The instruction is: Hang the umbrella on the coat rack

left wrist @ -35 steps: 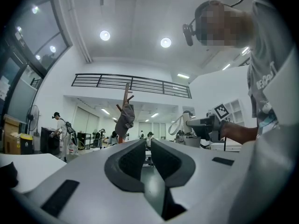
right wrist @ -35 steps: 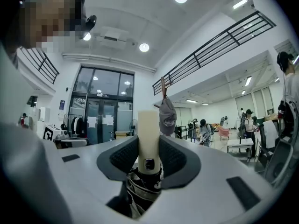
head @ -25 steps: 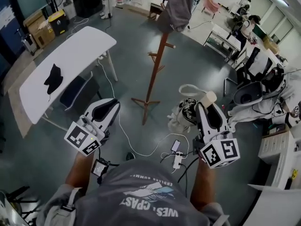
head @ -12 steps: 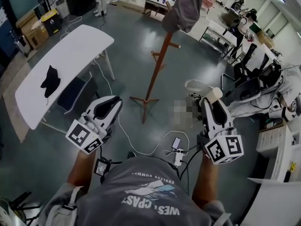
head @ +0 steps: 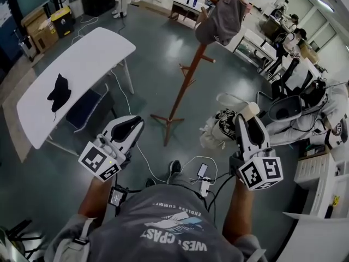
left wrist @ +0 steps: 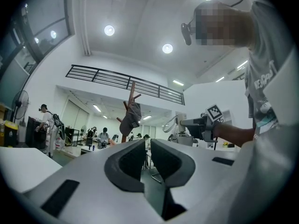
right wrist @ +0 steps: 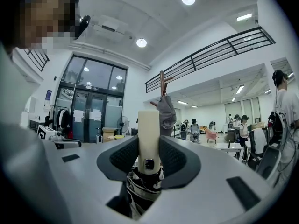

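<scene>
Between the right gripper (right wrist: 149, 146) fingers, the umbrella (right wrist: 149, 127) handle is clamped, rack (head: 186, 85) ahead of them; left gripper (left wrist: 147, 149) fingers nearly together, holding nothing.

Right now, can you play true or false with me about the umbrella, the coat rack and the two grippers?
1. The right gripper is clamped on the umbrella by its pale handle. True.
2. The umbrella hangs on the coat rack. False: it is in the right gripper, apart from the rack.
3. A grey cap hangs near the top of the coat rack. True.
4. The left gripper holds a cup. False: its jaws are nearly together with nothing between them.
</scene>
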A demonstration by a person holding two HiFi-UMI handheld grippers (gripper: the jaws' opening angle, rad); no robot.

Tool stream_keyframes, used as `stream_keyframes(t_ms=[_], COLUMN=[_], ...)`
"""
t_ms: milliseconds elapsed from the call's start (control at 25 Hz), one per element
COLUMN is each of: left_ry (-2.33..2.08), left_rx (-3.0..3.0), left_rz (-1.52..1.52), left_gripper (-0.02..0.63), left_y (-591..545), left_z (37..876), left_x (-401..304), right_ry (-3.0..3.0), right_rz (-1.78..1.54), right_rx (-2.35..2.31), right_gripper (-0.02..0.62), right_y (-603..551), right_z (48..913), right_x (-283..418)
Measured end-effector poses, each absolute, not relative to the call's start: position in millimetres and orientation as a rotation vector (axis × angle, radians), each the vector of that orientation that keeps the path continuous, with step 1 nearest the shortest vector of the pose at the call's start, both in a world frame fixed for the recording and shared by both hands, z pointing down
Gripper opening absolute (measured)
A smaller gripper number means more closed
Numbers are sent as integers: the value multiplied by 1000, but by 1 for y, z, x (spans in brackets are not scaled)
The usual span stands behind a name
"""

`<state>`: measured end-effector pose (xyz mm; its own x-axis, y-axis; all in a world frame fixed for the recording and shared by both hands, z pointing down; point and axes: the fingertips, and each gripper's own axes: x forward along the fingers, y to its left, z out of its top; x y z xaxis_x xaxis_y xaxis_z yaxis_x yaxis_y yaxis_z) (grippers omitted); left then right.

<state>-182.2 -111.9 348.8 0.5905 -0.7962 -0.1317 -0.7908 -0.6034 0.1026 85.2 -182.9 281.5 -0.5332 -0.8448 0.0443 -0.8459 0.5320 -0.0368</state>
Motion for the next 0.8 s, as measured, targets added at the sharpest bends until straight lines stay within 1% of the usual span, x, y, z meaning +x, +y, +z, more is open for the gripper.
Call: stream_keyframes(t_ms=[800], left_ry=[-1520], left_rx=[2682], left_rz=[-190], left_gripper=[48], left_y=[-156], left_z=[359], left_x=[-200], right_ry=[-2763], right_rz=[163], right_rx=[1413], right_gripper=[156], right_y=[-282], right_z=[309], right_x=[62])
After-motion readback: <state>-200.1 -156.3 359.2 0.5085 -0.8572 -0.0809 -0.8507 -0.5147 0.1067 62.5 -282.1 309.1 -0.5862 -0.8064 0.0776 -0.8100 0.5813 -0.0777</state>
